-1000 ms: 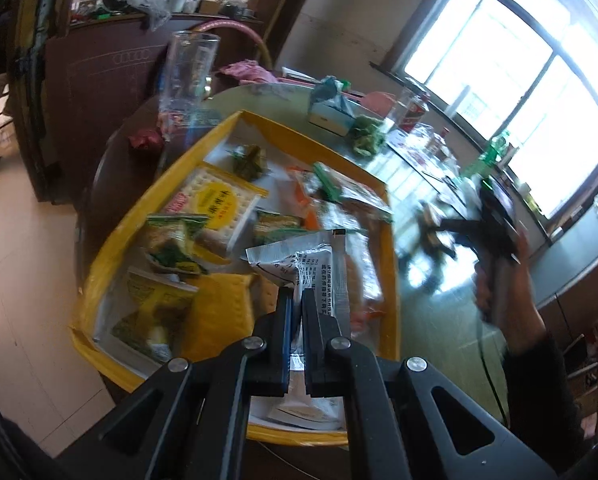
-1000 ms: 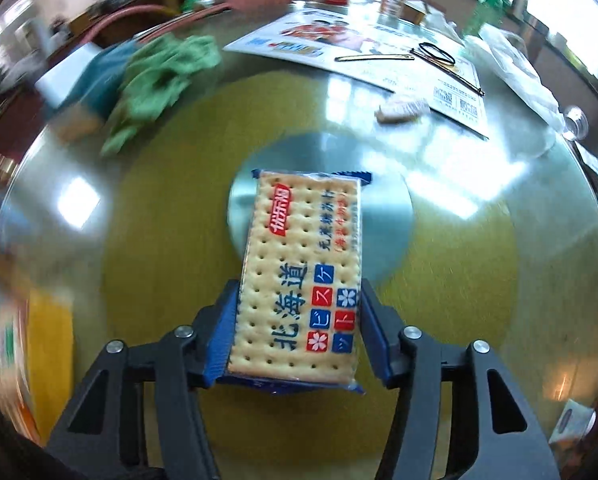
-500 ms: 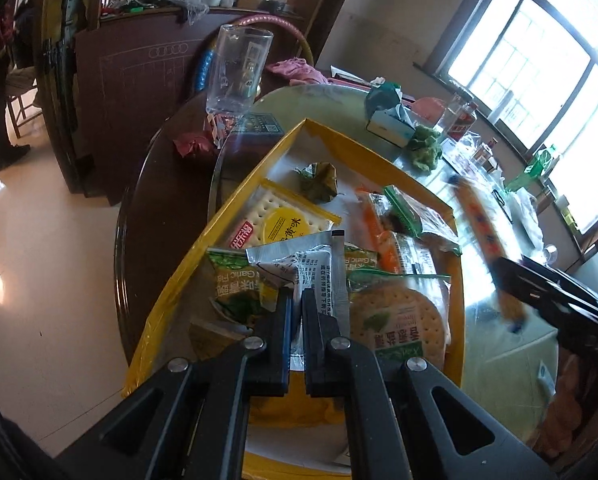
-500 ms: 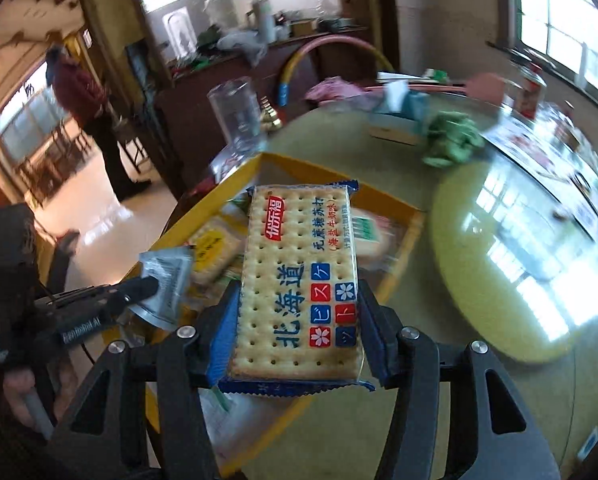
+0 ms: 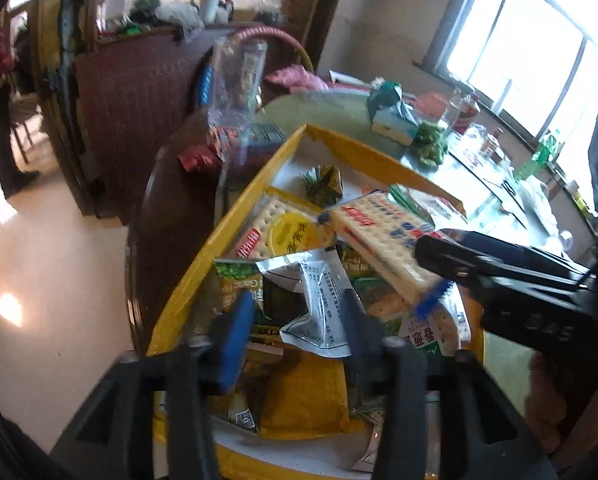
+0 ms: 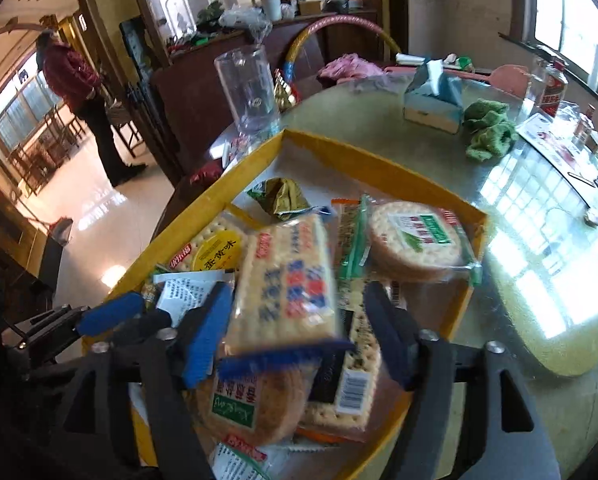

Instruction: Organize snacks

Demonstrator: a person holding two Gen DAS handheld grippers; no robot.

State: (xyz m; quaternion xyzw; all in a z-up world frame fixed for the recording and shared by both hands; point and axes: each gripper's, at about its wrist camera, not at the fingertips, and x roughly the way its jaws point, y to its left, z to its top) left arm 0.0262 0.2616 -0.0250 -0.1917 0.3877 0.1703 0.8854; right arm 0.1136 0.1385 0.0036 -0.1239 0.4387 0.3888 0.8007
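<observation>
Now both grippers are angling down over the yellow tray (image 6: 373, 156) on the glass surface (image 6: 539, 320). The right gripper (image 6: 299, 312) is opening, its fingers apart, the cracker packet (image 6: 287, 280) lying loose between them above the snack pile. The left gripper (image 5: 295, 320) is opening too, the silver sachet (image 5: 319, 304) between its parted fingers, ungripped.

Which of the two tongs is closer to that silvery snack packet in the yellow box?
Left. The left tongs straddle the silver packet, jaws opening. The right tongs, also opening, bracket the cracker pack beside it.
</observation>
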